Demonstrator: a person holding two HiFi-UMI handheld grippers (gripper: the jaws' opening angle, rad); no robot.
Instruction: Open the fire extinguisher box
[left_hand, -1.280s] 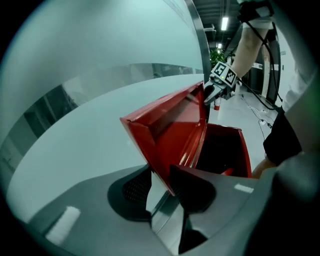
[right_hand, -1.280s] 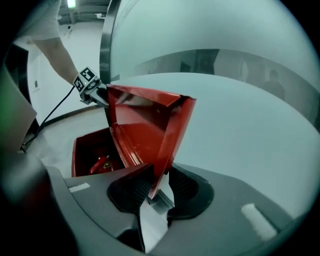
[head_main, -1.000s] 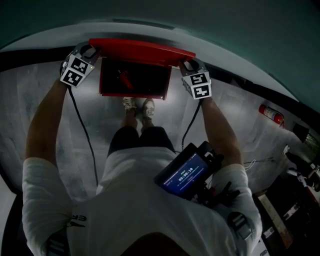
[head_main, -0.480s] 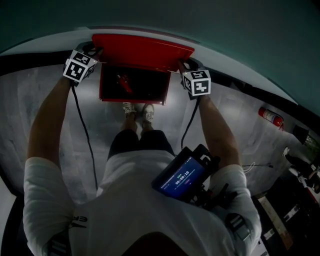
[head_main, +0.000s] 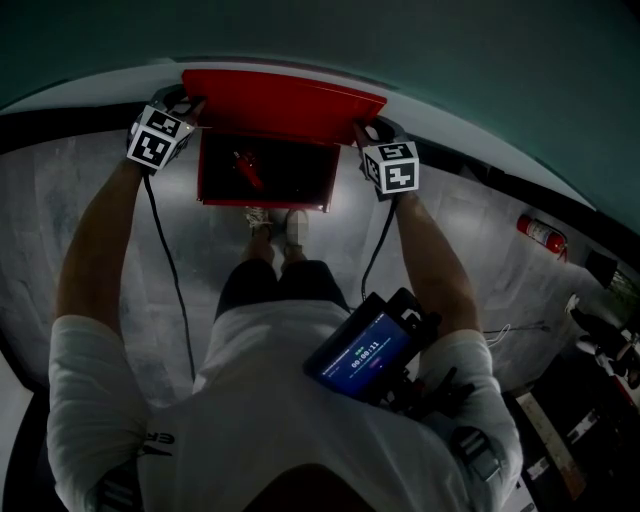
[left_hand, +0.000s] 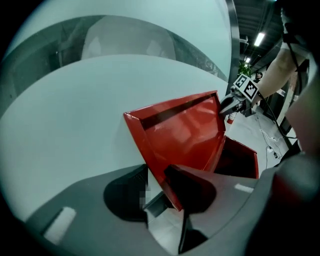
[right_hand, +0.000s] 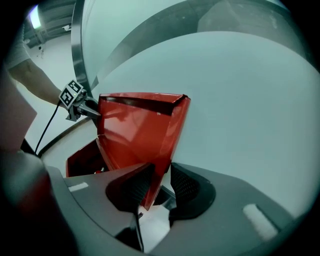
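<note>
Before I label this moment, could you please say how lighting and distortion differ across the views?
Head view: dim, underexposed, strongly fisheyed; the open red metal box is dark inside. Left gripper view: brighter, soft sheen on the raised red metal lid, black vignetted corners. Right gripper view: equally bright, curved, vignetted.

- What's on the floor out to the right?
- A red fire extinguisher (head_main: 541, 231), lying on its side on the pale grey floor (head_main: 90, 230), well apart from anything else.
- And nearer in?
- A dark device with a lit blue screen (head_main: 368, 350) at the person's right hip. Its print is too small to read. The person wears a white T-shirt (head_main: 250, 400), dark shorts (head_main: 280, 280) and light shoes (head_main: 275, 215).
- Behind all that?
- On the far side, a pale green wall (head_main: 450, 60) with a dark band (head_main: 60, 120) along its foot. In the near right corner there's dim clutter (head_main: 590, 400) I can't make out.
- Any lights?
- A ceiling strip light (left_hand: 259, 38), far right.
</note>
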